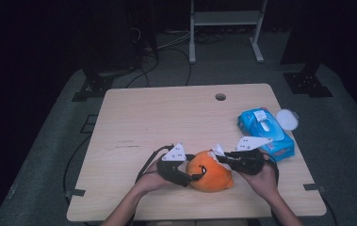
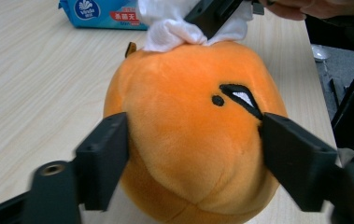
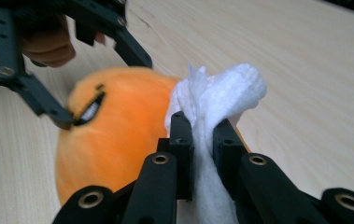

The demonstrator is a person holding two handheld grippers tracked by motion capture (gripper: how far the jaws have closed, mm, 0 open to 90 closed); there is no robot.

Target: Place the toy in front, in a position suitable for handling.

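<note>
Right gripper [image 3: 201,140] clamped on a crumpled white wipe [image 3: 221,93], jaws nearly together with the cloth squeezed between them and bunching out above the tips. Pressed with that wipe against the top of an orange plush toy [image 1: 209,172], as seen in the left gripper view, where the wipe [image 2: 174,25] sits at the toy's twelve o'clock. Left gripper [image 1: 196,178] set around the toy from its nine o'clock side in the high view, jaws apart and standing either side of the round orange body [image 2: 188,135], one by the plain cheek, the other by the stitched black eye; cannot tell whether the pads press into the plush or merely touch it. Toy resting on the pale wooden table [image 1: 166,117], near the edge closest to the person, at about six o'clock of the tabletop. Blue pack of wet wipes [image 1: 264,132] lying at roughly two o'clock from the toy, near the table's right edge, with a round white lid [image 1: 287,119] just beside it. Small round hole [image 1: 220,97] in the tabletop near the far edge, at twelve o'clock from the toy.
</note>
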